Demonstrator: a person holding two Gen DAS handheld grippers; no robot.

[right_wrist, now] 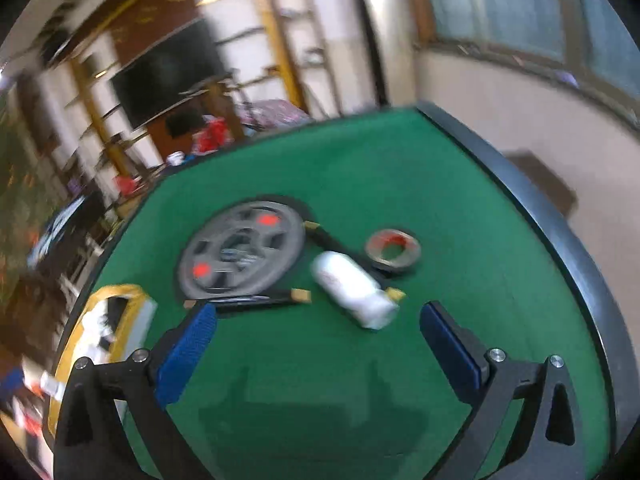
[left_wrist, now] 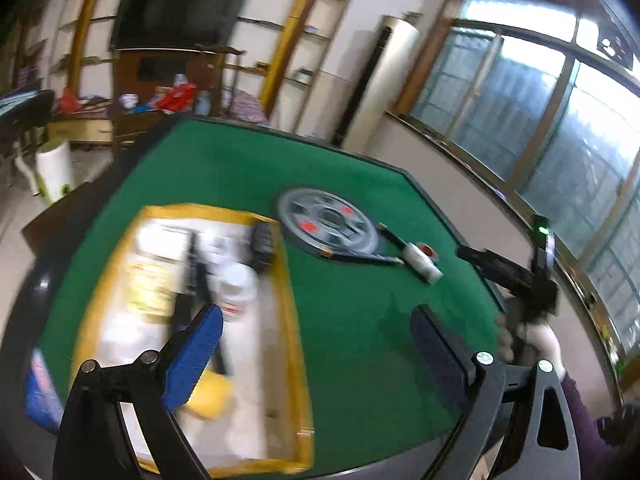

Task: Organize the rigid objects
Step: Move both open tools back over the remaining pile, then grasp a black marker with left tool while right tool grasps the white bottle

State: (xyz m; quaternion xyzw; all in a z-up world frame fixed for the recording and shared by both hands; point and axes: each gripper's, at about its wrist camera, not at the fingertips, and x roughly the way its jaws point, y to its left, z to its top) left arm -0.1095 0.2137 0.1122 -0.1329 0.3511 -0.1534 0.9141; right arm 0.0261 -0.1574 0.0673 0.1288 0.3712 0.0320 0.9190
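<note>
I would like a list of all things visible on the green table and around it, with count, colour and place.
table: one, green felt, black rim.
round grey panel: one, grey with red spots, table centre.
white bottle: one, lying beside the panel.
tape roll: one, grey-red, behind the bottle.
yellow tray: one, left, holding blurred items.
television: one, black, on the wall.
left gripper: blue pads, open, empty.
right gripper: blue pads, open, empty.
</note>
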